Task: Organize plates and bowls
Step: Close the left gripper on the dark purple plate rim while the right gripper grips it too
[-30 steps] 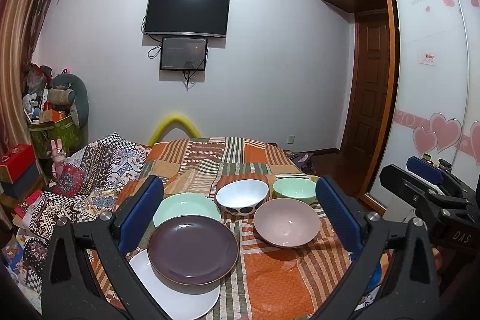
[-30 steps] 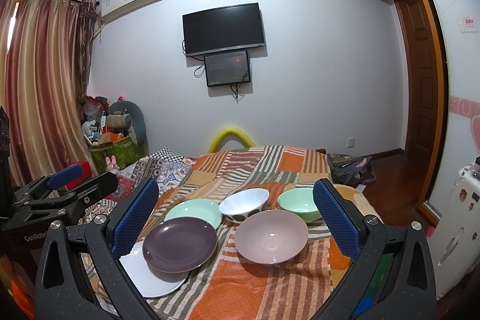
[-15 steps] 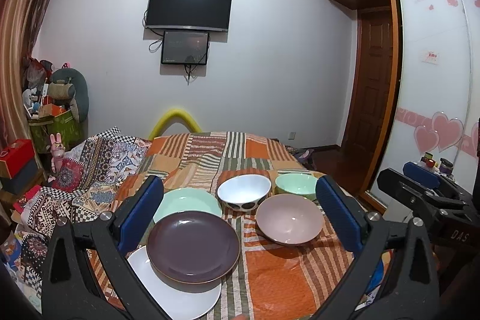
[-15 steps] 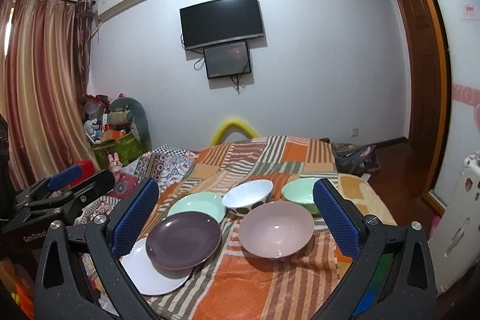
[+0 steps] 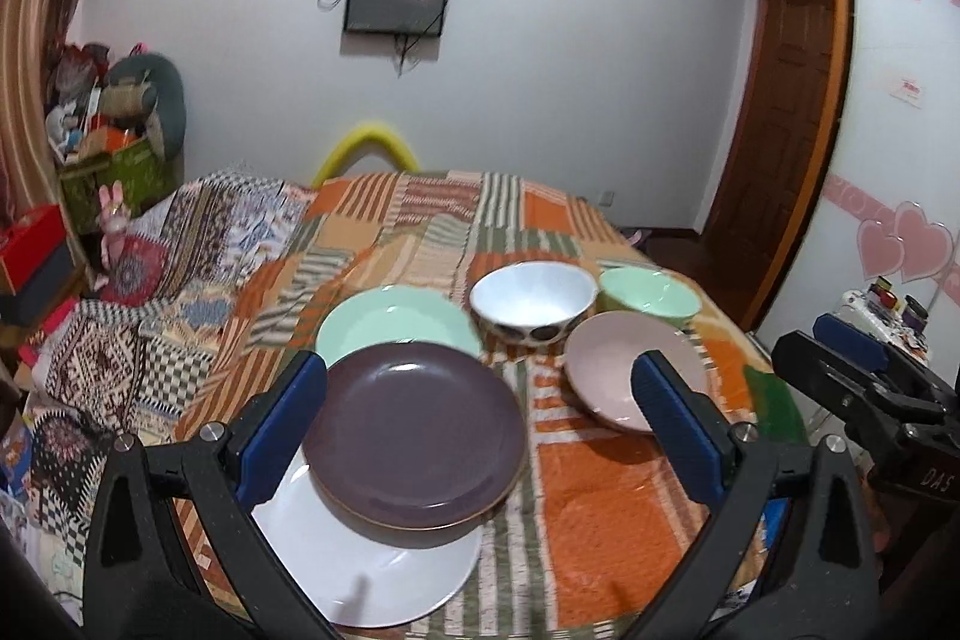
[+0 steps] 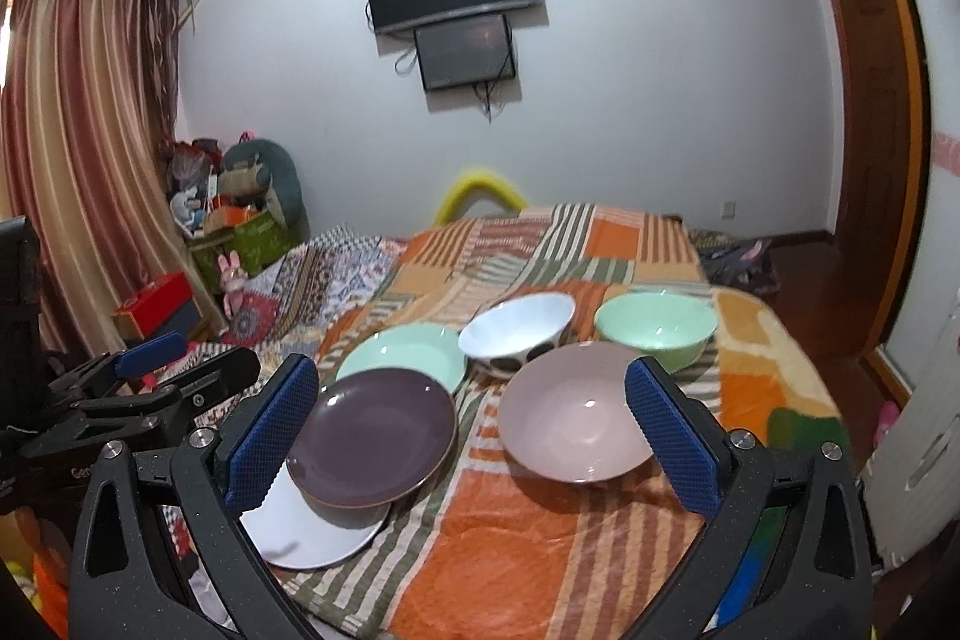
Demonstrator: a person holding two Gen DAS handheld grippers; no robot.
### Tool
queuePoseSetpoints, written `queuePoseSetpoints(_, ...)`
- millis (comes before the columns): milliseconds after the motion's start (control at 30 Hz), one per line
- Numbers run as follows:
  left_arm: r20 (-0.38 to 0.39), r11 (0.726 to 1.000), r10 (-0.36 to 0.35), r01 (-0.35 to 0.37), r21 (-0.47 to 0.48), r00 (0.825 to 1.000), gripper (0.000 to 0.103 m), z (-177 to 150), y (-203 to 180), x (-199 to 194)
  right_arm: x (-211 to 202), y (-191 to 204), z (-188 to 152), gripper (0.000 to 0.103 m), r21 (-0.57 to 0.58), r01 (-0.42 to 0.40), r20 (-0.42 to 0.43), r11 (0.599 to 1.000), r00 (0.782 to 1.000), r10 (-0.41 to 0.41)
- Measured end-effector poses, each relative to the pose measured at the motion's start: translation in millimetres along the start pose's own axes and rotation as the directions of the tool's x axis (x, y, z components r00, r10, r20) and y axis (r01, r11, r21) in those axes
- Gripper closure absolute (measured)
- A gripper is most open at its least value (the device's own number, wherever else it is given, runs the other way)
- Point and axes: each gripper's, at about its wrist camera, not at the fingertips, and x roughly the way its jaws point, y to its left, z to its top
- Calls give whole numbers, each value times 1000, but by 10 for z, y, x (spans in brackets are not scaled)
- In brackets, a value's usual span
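Observation:
On the striped blanket a purple plate (image 5: 414, 427) (image 6: 372, 445) overlaps a white plate (image 5: 372, 574) (image 6: 312, 532) and a mint plate (image 5: 396, 319) (image 6: 405, 355). Behind stand a white spotted bowl (image 5: 534, 301) (image 6: 516, 331) and a mint bowl (image 5: 651, 292) (image 6: 657, 325). A pink bowl (image 5: 624, 370) (image 6: 570, 412) lies at the front right. My left gripper (image 5: 480, 412) is open and empty above the purple plate. My right gripper (image 6: 471, 424) is open and empty, hovering between the purple plate and the pink bowl.
The dishes rest on a bed covered with an orange striped blanket (image 5: 606, 508) (image 6: 516, 550). A patterned throw (image 5: 180, 268) lies to the left. Boxes and toys (image 6: 240, 220) stand by the curtain. A wooden door (image 5: 774, 112) is at the right.
Both grippers have moved forward and tilted down toward the dishes, which now look larger and sit higher in the views. Both stay open. No dish has moved.

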Motion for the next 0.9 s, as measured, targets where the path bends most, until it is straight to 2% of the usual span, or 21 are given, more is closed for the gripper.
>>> queuePoseSetpoints(67,-19,1000,14,-14,-18,1000,0,-13,103,87,119,19,-26,14,0,-15,-35,1000,999,15)
queuePoseSetpoints(133,-52,999,15,-18,-51,999,3,-33,256,209,229,34,-54,17,0,-30,-66,1000,997,30)
queuePoseSetpoints(200,-87,997,11,-17,-73,996,15,-62,377,309,341,44,-93,20,6,-43,-99,999,994,44)
queuePoseSetpoints(233,-99,997,10,-18,-79,995,17,-76,428,348,394,48,-111,22,7,-50,-113,999,992,50)
queuePoseSetpoints(367,-154,991,21,-41,-127,988,19,-147,678,548,617,83,-180,31,19,-70,-177,997,982,72)
queuePoseSetpoints(500,-213,984,17,-54,-170,977,25,-233,902,764,868,92,-263,40,37,-90,-242,995,965,96)
queuePoseSetpoints(633,-260,982,52,-96,-163,964,28,-307,1004,938,1058,100,-348,50,50,-101,-303,994,946,111)
queuePoseSetpoints(800,-315,982,78,-127,-140,946,41,-407,1109,1165,1225,117,-447,52,52,-97,-354,994,929,109)
queuePoseSetpoints(900,-340,983,94,-142,-120,936,47,-444,1174,1318,1329,109,-493,56,55,-96,-388,994,915,109)
